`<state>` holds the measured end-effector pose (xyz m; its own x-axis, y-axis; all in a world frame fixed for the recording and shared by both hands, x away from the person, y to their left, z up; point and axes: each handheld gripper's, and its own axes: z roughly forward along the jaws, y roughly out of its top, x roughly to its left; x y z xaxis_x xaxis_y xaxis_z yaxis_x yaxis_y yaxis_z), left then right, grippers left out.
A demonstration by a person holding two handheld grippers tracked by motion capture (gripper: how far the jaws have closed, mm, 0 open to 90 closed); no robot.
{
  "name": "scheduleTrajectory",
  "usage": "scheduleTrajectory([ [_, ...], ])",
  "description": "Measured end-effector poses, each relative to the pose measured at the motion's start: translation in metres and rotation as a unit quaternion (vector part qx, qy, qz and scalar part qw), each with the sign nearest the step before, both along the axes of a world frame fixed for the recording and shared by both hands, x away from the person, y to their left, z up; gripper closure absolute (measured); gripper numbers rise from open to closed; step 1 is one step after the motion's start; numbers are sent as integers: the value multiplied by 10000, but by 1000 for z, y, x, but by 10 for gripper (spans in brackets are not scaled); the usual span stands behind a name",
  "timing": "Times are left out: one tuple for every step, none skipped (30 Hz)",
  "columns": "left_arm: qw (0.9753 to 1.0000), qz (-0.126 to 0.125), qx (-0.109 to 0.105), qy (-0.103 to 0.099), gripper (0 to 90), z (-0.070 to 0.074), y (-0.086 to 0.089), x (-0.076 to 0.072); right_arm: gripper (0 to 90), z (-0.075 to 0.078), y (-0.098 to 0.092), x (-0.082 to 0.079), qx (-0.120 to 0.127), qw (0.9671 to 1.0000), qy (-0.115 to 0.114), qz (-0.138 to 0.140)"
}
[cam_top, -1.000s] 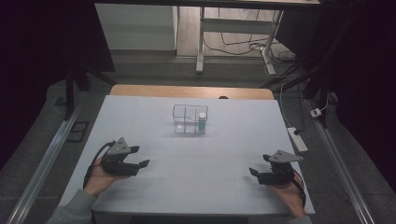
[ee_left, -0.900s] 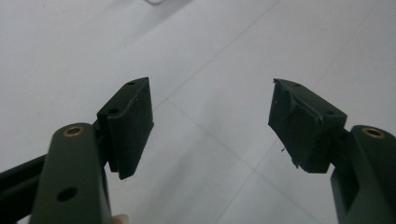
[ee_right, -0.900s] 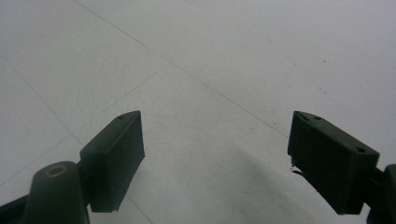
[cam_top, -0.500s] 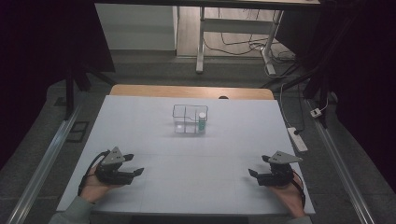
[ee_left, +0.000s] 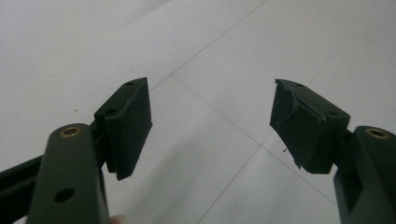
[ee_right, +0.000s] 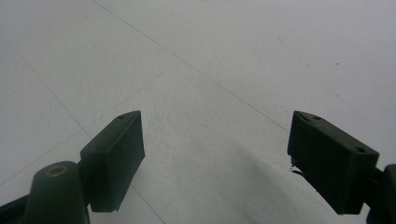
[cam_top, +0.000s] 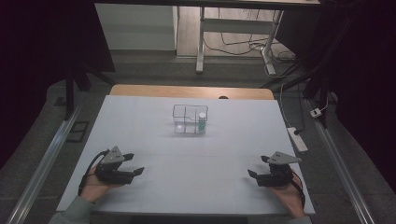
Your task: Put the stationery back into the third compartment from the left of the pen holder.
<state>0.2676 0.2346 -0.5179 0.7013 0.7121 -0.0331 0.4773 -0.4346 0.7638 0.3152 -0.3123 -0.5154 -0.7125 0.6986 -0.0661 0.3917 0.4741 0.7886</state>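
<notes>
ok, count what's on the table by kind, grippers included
Grippers: 2, the left gripper and the right gripper, both open
Clear divided box: 1
Green-capped bottle, upright in the box: 1
Total: 4

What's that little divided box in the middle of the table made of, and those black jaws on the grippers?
The divided box looks like clear plastic or acrylic: the white table shows through its walls, and its edges catch light. The left gripper and right gripper have matte black pads, probably rubber or moulded plastic, dull with slightly chipped corners.
</notes>
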Motion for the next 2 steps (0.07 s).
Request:
scheduleTrajectory([
  [10000,1,0,5,286,0,0,0,182,0,0,0,7,10000,8,6],
  [10000,1,5,4,286,0,0,0,181,0,0,0,0,10000,6,4],
])
